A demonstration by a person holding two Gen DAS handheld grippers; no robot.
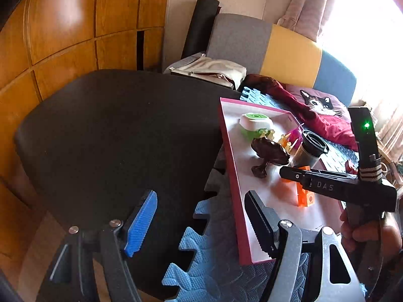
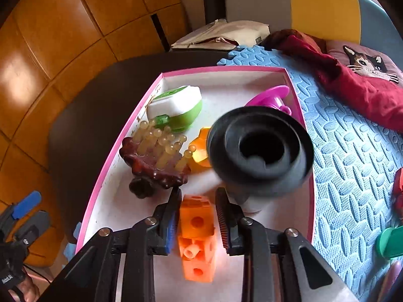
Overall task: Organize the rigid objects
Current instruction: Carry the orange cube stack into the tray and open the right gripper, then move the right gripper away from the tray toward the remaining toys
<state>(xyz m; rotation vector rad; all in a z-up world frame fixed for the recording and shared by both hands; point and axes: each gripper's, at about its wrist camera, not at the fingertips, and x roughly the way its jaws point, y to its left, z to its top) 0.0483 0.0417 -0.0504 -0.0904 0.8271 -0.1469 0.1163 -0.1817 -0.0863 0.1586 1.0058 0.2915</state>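
orange blocks [image 2: 197,236] lie in the pink-rimmed tray [image 2: 105,176], between the right claw [image 2: 197,217] fingers, which stand slightly apart and clear of them. left claw [image 1: 199,222] hangs wide and empty beside the tray.

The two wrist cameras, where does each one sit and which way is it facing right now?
Left wrist: rides the left gripper, angled down over a black chair seat and the pink-rimmed box; its open fingers show, also the right gripper and the hand holding it.
Right wrist: rides the right gripper, looking steeply down into the box; its fingers straddle an orange block, seemingly without pressing on it; the left gripper shows at the lower left.
Shared: box, orange block, black cup, green-and-white container, cat cushion.
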